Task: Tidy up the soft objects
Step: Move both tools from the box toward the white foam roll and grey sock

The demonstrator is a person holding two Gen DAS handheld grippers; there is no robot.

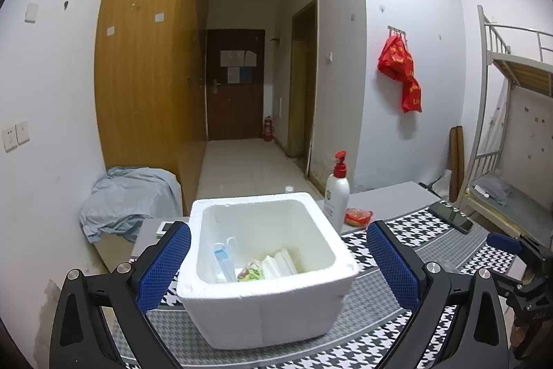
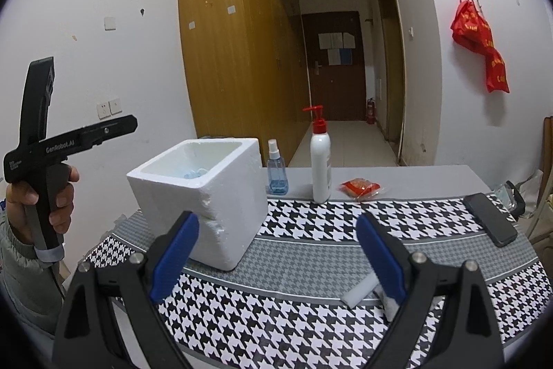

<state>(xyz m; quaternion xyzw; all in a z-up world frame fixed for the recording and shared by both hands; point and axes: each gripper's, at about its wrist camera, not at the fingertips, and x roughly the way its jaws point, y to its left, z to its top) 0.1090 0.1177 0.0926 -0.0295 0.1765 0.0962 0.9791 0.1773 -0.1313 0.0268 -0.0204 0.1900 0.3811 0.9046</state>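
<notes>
A white foam box stands on the houndstooth cloth; it also shows in the right wrist view. Inside lie a blue-and-clear item, a green-patterned packet and white folded pieces. My left gripper is open, its fingers either side of the box, above it. My right gripper is open and empty over the cloth. A white soft strip lies by the right finger. A red packet lies on the table behind.
A white pump bottle and a blue spray bottle stand behind the box. A black phone lies at the right of the cloth. The left hand-held gripper's handle shows at left. A bunk bed stands right.
</notes>
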